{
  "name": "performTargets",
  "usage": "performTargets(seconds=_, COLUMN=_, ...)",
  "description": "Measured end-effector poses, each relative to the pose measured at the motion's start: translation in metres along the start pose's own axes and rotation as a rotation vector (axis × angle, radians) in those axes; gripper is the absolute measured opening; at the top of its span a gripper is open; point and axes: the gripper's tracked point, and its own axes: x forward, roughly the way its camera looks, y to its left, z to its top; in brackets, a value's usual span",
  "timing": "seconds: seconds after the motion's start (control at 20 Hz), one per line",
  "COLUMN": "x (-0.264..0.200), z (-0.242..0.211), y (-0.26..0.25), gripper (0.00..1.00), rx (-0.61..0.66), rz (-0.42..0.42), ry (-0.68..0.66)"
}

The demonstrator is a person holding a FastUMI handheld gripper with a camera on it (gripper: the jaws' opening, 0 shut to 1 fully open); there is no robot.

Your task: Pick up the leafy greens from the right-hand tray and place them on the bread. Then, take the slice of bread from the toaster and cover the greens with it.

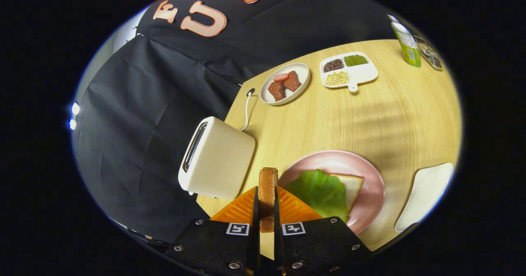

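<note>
The brown toasted bread slice [268,194] is clamped edge-on by the hand-held gripper [267,210]; it is judged light, stiff and crumbly, so gentle pressure is advised.

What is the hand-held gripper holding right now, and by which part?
The hand-held gripper is shut on a toast slice, standing on edge, its lower part pinched by the flat faces between the two fingers.

Lettuce [319,192] hides most of the plate's bread [352,187]; the tongs [267,210] cover the toast slice's [268,194] flat sides; the far-right metal object [429,54] is cut off.
</note>
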Motion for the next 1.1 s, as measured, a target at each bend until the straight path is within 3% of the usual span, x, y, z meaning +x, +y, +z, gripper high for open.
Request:
performTargets(seconds=0.5, x=0.003, z=-0.018, y=-0.061, gripper=0.15, rx=0.054, rz=-0.065, ry=0.017)
performTargets(seconds=0.8, x=-0.004, z=-0.018, y=-0.072, gripper=0.15, rx=0.009, rz=-0.088, ry=-0.014)
performTargets(seconds=1.1, x=-0.006, z=-0.003, y=-0.101, gripper=0.38, rx=-0.053, rz=-0.213, ry=-0.087)
